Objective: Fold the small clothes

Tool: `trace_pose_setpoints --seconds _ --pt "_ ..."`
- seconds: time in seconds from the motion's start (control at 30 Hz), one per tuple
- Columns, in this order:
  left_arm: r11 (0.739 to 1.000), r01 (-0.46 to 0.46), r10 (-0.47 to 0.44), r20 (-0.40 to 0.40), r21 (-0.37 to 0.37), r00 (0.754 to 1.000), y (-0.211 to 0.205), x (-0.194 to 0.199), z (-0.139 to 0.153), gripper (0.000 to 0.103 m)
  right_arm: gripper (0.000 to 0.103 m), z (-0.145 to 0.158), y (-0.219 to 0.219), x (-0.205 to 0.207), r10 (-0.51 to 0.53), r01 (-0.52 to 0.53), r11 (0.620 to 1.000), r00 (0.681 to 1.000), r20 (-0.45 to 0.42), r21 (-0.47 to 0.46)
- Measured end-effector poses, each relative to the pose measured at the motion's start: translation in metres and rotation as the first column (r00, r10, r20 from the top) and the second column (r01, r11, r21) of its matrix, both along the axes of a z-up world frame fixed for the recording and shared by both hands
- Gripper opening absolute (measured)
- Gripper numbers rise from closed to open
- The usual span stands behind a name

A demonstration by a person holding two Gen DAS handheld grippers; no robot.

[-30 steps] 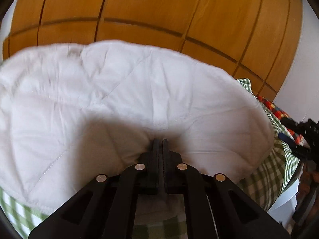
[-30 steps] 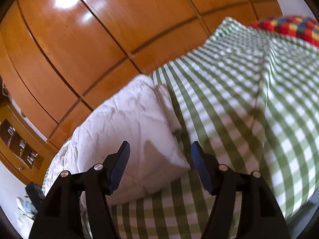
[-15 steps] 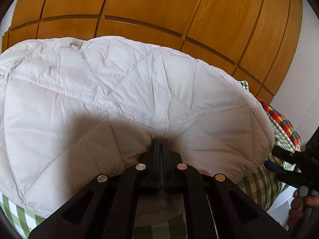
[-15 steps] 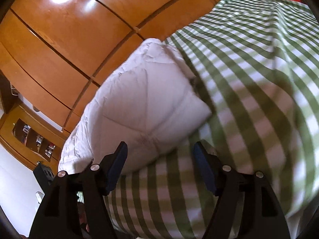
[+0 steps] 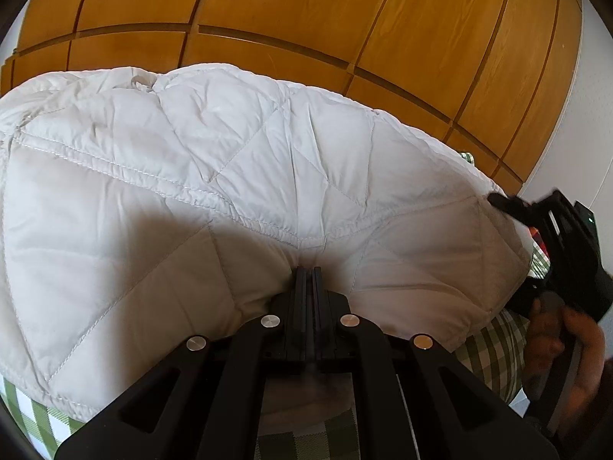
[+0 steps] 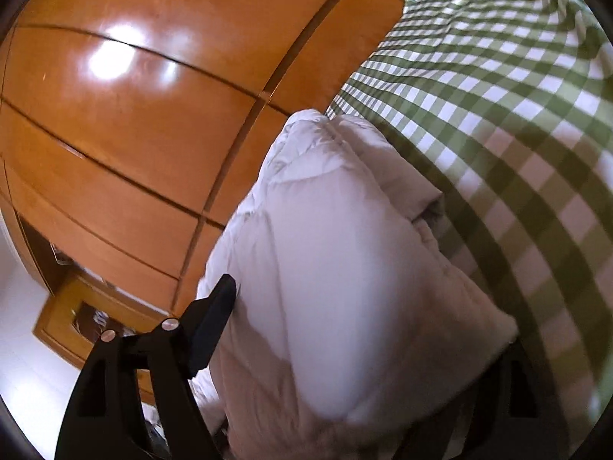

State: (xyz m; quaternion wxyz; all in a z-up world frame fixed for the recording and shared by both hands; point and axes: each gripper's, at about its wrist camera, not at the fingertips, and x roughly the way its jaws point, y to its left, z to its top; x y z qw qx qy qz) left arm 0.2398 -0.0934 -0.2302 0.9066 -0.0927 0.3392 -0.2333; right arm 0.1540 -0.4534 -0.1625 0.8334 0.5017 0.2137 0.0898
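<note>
On the checked bed, beside the wardrobe, the quilted garment lies doubled over, so the fold looks partly done, with squaring up left. Left gripper is clamped on its near edge; right gripper is spread wide astride the end corner, tilted, hand behind

Green-checked bed; white quilted garment lying folded on it.
</note>
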Motion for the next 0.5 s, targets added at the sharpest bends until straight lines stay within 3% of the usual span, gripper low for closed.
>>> trace_pose_setpoints --seconds 0.13,0.23,0.33,0.43,0.5 --pt "1.0 0.0 0.0 0.002 0.006 1.0 0.0 -0.001 0.0 0.003 0.039 0.0 0.003 0.014 0.029 -0.029 1.0 1.0 -0.012 -0.003" --pt "1.0 0.007 -0.007 0.005 0.02 1.0 -0.004 0.0 0.0 0.003 0.027 0.006 -0.002 0.011 0.034 -0.034 0.999 0.999 -0.008 -0.021" --pt "0.996 0.022 -0.024 0.023 0.088 0.999 -0.013 -0.003 0.008 0.003 0.023 0.015 -0.01 0.002 0.028 -0.028 1.0 0.999 0.017 -0.014" --pt "0.998 0.057 -0.057 -0.02 -0.01 0.998 -0.006 -0.005 0.023 0.003 0.023 0.032 -0.027 -0.012 -0.01 0.011 1.0 0.998 0.055 -0.024" --pt "0.998 0.044 -0.044 0.004 -0.037 0.999 0.002 -0.01 0.037 0.003 0.023 0.043 -0.041 -0.022 -0.045 0.047 0.998 0.997 0.068 -0.038"
